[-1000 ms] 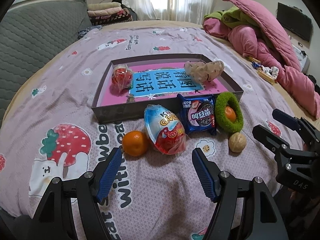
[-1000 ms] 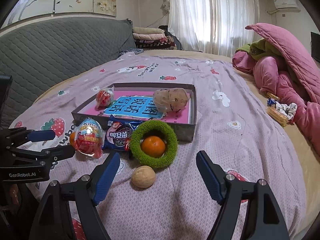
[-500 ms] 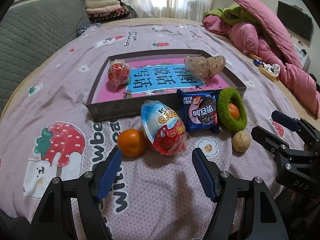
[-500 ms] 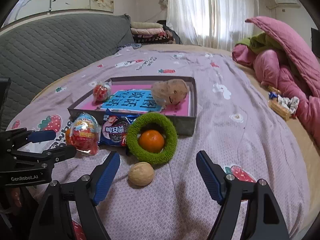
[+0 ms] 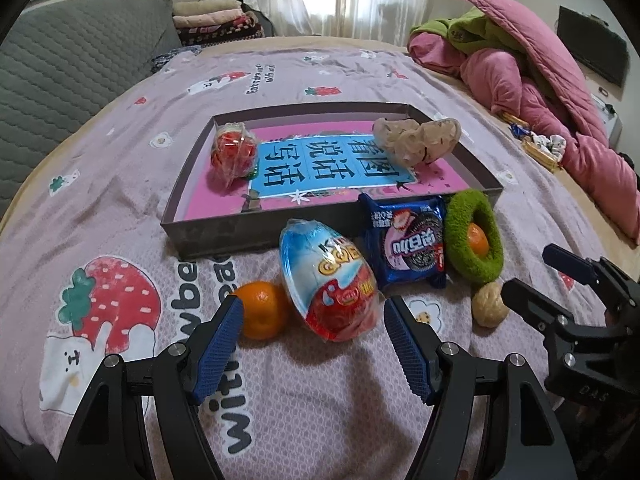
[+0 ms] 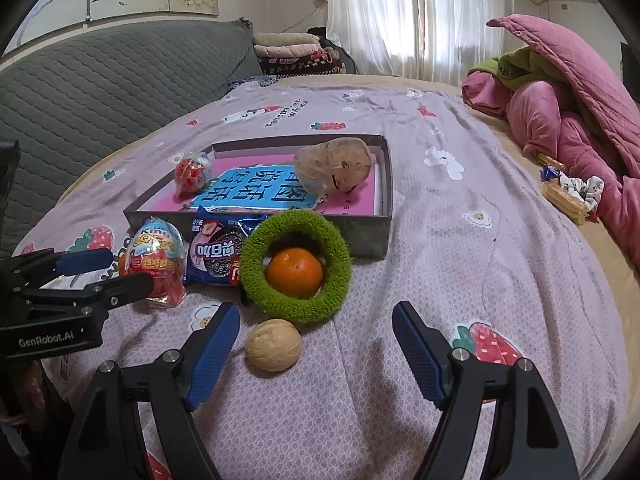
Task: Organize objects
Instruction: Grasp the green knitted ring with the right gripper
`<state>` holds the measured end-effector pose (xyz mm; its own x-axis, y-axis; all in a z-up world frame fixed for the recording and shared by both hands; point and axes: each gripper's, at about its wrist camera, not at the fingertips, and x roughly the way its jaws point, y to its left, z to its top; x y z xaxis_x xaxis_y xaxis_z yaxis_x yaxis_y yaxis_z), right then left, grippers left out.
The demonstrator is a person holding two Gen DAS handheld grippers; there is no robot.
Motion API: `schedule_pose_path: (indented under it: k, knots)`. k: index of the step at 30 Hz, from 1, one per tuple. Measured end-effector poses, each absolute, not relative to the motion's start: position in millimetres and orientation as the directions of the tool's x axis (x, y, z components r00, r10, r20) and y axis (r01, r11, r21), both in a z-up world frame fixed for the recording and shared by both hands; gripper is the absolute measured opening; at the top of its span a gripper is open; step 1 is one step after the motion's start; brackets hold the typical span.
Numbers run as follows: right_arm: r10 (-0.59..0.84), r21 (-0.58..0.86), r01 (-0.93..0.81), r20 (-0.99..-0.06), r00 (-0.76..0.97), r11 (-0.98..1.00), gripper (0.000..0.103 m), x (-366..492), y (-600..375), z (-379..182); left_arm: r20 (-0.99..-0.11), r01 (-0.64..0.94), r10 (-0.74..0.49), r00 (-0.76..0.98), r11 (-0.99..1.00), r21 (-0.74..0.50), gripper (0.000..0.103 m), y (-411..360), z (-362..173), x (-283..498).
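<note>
Right now the left gripper (image 5: pixel 312 320) is hanging over the egg-shaped snack pack (image 5: pixel 328 280), jaws wide and gripping nothing; the right gripper (image 6: pixel 316 330), equally open, is hovering beside the walnut (image 6: pixel 273 345). Both items are lying just outside the tray (image 5: pixel 224 232). Centring on the egg's widest part should be helping.

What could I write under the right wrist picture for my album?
Open right gripper above a walnut, near an orange in a green ring.

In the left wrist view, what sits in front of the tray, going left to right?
Loose orange → egg-shaped toy packet → blue cookie packet → green ring with an orange inside → walnut, nearest the right gripper.
</note>
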<state>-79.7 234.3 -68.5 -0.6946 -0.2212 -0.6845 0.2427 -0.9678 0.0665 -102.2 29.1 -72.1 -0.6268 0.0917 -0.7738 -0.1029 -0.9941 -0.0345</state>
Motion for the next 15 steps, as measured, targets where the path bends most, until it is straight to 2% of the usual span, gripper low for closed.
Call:
schedule_pose_path:
  k: [15]
  knots:
    - [-0.215, 0.109, 0.196, -0.701, -0.68, -0.975, 0.078, -101, 241, -72, -0.775, -0.1, 0.081, -0.627, -0.995, -0.023, 0.074, 40, -78, -130]
